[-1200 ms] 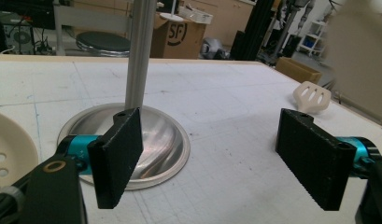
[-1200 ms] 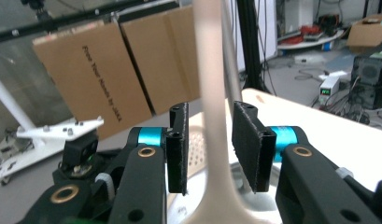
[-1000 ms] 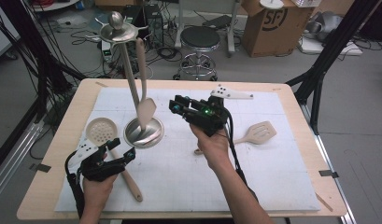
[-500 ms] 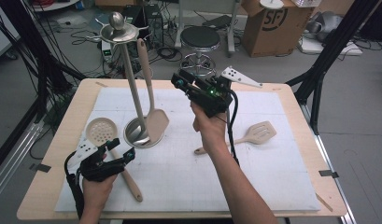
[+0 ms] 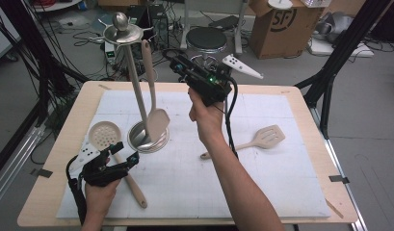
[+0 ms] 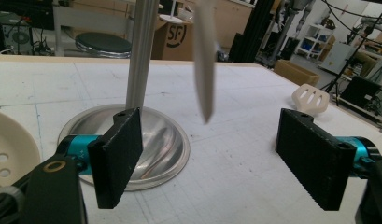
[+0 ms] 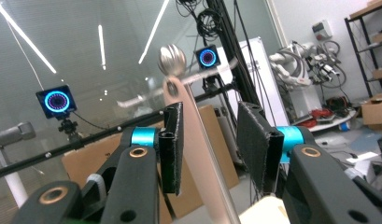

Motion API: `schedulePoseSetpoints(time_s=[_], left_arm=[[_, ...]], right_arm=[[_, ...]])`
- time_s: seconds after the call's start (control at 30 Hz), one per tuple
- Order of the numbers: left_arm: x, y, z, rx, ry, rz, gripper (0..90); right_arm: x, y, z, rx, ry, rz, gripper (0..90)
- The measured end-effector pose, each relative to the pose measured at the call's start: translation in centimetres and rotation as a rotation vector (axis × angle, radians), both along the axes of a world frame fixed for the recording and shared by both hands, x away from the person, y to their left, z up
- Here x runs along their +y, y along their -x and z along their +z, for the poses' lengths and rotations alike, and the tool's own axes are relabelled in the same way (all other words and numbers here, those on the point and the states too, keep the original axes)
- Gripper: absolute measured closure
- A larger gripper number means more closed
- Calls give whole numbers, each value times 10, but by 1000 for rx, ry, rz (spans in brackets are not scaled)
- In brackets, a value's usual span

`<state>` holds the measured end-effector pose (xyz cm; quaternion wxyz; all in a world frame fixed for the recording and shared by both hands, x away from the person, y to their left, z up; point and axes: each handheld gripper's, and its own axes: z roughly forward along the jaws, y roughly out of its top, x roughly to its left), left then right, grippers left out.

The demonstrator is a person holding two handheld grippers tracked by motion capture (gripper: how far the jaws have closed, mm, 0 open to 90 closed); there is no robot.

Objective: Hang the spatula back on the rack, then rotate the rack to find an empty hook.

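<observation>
Spatula hanging at the metal stand, right gripper raised around its handle.

Taking the stand (image 5: 137, 96) as landmark: left of its round base lies a perforated skimmer (image 5: 105, 137) on the white mat (image 5: 262, 187), and the left gripper (image 5: 112, 161) rests in front of that base; the left gripper view shows its jaws spread wide with nothing between them, the base (image 6: 156, 144) just ahead. The beige spatula (image 5: 153, 103) hangs beside the pole from the top ring, blade just over the base. Right of the pole, the right gripper (image 5: 177, 62) is held high by the handle; the right gripper view shows the handle (image 7: 198, 144) between its part-open jaws, which have just been closing, though whether both pads press it I cannot tell. Far right of the stand lies a slotted turner (image 5: 262, 139).
</observation>
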<state>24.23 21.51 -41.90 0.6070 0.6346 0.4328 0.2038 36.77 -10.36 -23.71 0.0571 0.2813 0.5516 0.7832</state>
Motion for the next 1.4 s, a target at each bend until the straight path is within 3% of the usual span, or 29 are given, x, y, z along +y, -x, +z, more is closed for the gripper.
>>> schedulePoseSetpoints(time_s=[0.1,0.47,0.53,0.73,1.1,1.4], left_arm=[[1,0,0,-2,1,0,237],[-3,0,0,-5,0,-13,238],[-2,-1,0,-6,3,-15,238],[-3,-1,1,-8,9,-18,238],[-3,-1,1,-6,5,-19,238],[-4,-1,1,-7,2,-20,238]], right_arm=[[6,-3,8,-12,-23,6,620],[28,-18,32,-26,-33,13,621],[32,-24,30,-8,-39,2,629],[44,-33,25,-15,-19,4,898],[54,-43,13,8,-12,27,900],[61,-30,18,-8,23,64,900]])
